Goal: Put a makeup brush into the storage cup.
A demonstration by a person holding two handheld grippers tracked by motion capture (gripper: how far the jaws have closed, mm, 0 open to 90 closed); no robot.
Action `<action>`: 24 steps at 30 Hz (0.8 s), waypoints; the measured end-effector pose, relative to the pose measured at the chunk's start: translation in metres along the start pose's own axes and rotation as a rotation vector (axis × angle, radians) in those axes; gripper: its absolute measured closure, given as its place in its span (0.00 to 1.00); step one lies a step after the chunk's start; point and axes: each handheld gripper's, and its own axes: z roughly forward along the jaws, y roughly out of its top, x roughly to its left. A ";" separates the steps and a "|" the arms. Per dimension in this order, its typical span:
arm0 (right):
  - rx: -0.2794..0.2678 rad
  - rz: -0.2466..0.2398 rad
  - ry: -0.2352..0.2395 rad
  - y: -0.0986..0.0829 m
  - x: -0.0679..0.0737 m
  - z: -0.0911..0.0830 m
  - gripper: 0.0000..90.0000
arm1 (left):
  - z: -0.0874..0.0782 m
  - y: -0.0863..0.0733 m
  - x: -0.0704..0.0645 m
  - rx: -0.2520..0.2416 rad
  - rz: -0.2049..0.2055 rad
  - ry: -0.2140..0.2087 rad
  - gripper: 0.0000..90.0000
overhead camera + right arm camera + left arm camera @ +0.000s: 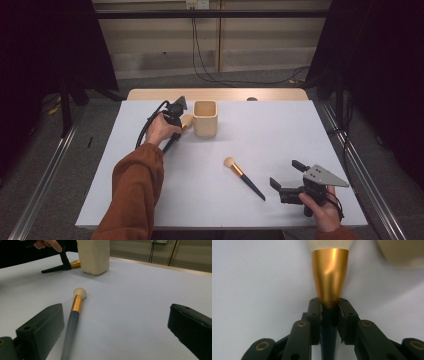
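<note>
My left gripper [176, 120] is shut on a makeup brush [330, 277] where its dark handle meets the gold ferrule; the pale bristle head [187, 120] lies just left of a cream square cup [205, 118]. A second makeup brush [243, 176] with a gold ferrule and dark handle lies flat on the white table [270, 130], bristles toward the cup. My right gripper [287, 176] is open near the table's front right, just right of that brush's handle tip. In the right gripper view the second brush [75, 312] lies beside the left jaw, with the cup [94, 255] beyond.
The table's wooden far edge [215, 94] shows behind the cup. Black cables [205, 70] trail over the floor beyond it. Metal rails [45, 185] run along both sides of the table, with dark curtains to the left and right.
</note>
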 end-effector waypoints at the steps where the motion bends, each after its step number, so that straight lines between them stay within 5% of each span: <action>1: 0.000 0.000 -0.001 0.000 0.000 0.000 0.00 | -0.001 -0.002 0.003 -0.015 -0.016 -0.005 0.82; 9: 0.001 -0.001 -0.002 0.000 0.000 0.000 0.00 | -0.011 -0.012 0.017 -0.057 -0.014 -0.031 0.82; 16: 0.004 -0.005 -0.001 0.000 0.001 0.001 0.00 | -0.026 -0.021 0.025 -0.183 -0.055 -0.065 0.82; 24: 0.005 -0.004 -0.002 0.000 0.001 0.001 0.00 | -0.037 -0.025 0.022 -0.303 -0.060 -0.054 0.82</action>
